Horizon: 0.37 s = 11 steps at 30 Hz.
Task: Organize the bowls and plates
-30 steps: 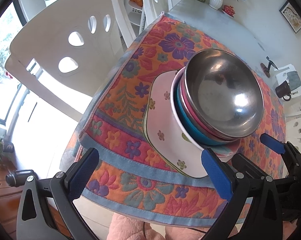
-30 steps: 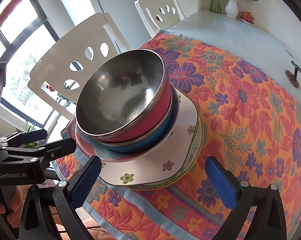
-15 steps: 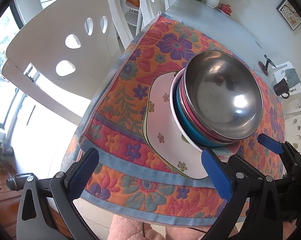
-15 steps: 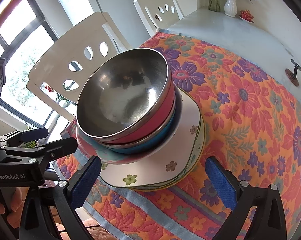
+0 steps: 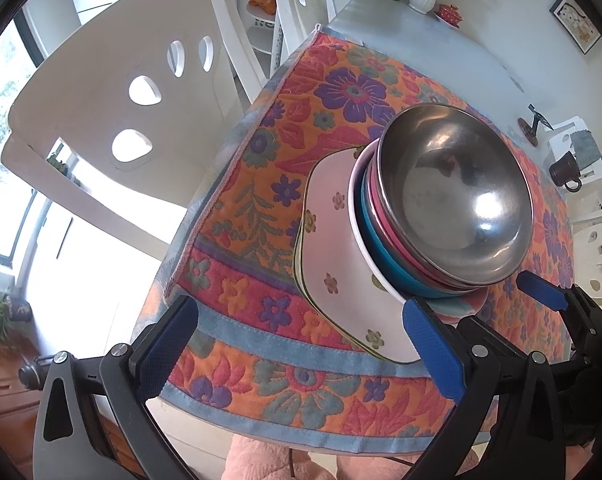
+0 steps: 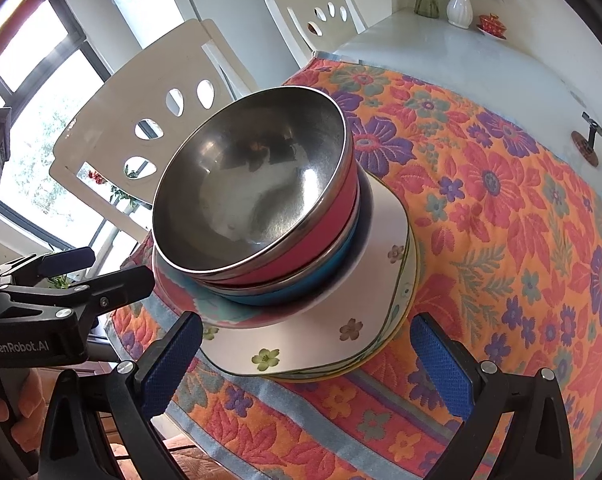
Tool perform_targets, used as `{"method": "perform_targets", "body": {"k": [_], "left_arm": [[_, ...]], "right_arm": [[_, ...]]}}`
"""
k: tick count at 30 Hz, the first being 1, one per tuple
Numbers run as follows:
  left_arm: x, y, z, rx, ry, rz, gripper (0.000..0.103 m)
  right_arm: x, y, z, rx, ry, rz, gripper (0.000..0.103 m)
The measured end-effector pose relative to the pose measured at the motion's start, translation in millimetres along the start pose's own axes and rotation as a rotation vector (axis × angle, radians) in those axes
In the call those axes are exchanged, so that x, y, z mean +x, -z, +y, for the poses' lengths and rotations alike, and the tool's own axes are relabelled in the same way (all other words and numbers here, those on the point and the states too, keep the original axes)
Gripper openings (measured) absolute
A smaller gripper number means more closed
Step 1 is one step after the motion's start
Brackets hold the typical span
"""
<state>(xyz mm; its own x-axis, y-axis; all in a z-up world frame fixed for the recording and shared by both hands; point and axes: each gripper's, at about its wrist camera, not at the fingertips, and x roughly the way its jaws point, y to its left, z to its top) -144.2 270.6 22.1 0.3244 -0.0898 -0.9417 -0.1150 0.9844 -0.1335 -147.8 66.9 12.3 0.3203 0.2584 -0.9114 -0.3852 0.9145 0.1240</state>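
A stack stands near the front edge of the flowered tablecloth (image 5: 261,384) (image 6: 521,208). At the bottom lie square white plates with small flowers (image 5: 333,256) (image 6: 301,344). On them sits a round patterned plate (image 6: 205,300), then a blue bowl (image 5: 385,256) (image 6: 301,292), a pink bowl (image 6: 321,236) and a steel bowl (image 5: 457,196) (image 6: 253,192) nested on top. My left gripper (image 5: 297,356) is open and empty, low and left of the stack. My right gripper (image 6: 307,364) is open and empty, just in front of the square plates.
White chairs (image 5: 113,92) (image 6: 317,8) stand left of and behind the table. A bare white tabletop (image 6: 441,52) lies beyond the cloth, with a white vase (image 6: 459,4) and a small red pot (image 6: 491,24). A dark mug (image 5: 565,168) stands far right.
Both grippers have drifted slightly; the stack sits a little higher and farther in both views. Both jaws stay open and the stack has not moved on the cloth.
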Motion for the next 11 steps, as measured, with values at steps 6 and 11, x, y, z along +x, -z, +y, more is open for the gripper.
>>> {"method": "perform_targets", "body": {"k": [6,11], "left_arm": [[-0.8,-3.4,1.0,0.022,-0.021,-0.018,0.102],[-3.7,-4.4,-2.3,0.056,-0.046,-0.031,0.102]], "right_arm": [[0.0,-0.6,-0.6,0.003,-0.002,0.000,0.103],[0.2,-1.1,0.4,0.005,-0.001,0.000,0.103]]}}
